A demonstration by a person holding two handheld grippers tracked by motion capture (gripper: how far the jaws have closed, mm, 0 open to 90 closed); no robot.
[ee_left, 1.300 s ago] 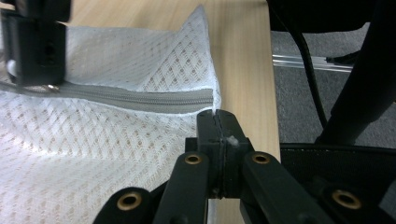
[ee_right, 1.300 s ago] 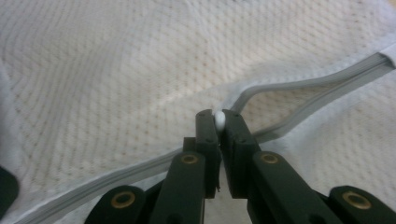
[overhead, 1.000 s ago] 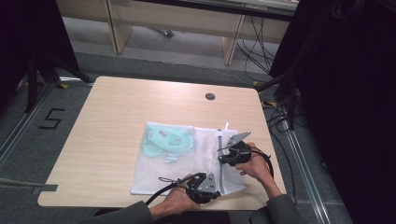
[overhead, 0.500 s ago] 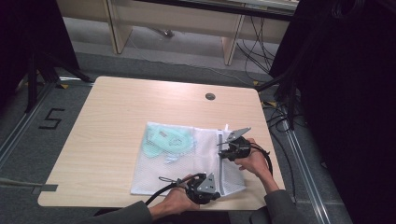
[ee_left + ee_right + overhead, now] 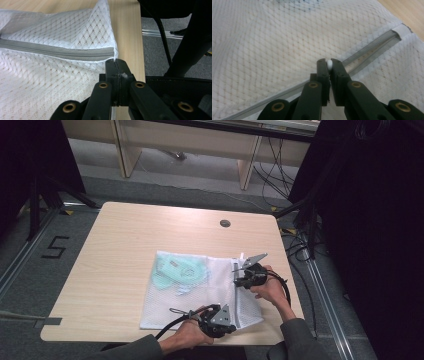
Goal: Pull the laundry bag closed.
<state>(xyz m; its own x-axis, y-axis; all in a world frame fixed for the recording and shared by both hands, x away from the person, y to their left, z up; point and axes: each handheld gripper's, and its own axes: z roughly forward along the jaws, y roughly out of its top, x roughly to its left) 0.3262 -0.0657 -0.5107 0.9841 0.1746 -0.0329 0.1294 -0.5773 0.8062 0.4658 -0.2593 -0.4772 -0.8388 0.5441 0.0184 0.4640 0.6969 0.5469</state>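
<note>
A white mesh laundry bag [image 5: 200, 295] lies flat on the wooden table [image 5: 150, 230], with a mint-green garment [image 5: 179, 270] inside it. My left gripper [image 5: 230, 324] is at the bag's near right corner. In the left gripper view it [image 5: 116, 63] is shut on the bag's edge just past the end of the grey zipper [image 5: 57, 52]. Farther along the same zipper is my right gripper [image 5: 238, 272]. In the right gripper view it [image 5: 329, 65] is shut on the small white zipper pull [image 5: 329, 64], with the zipper track [image 5: 369, 47] running off to the upper right.
A round cable hole [image 5: 225, 223] sits near the table's far edge. The table's right edge [image 5: 136, 37] is close beside the left gripper, with black cables and floor beyond. Shelving legs stand behind the table.
The right gripper has crept a little toward the far side along the zipper. The left gripper and the bag's near corner have stayed put.
</note>
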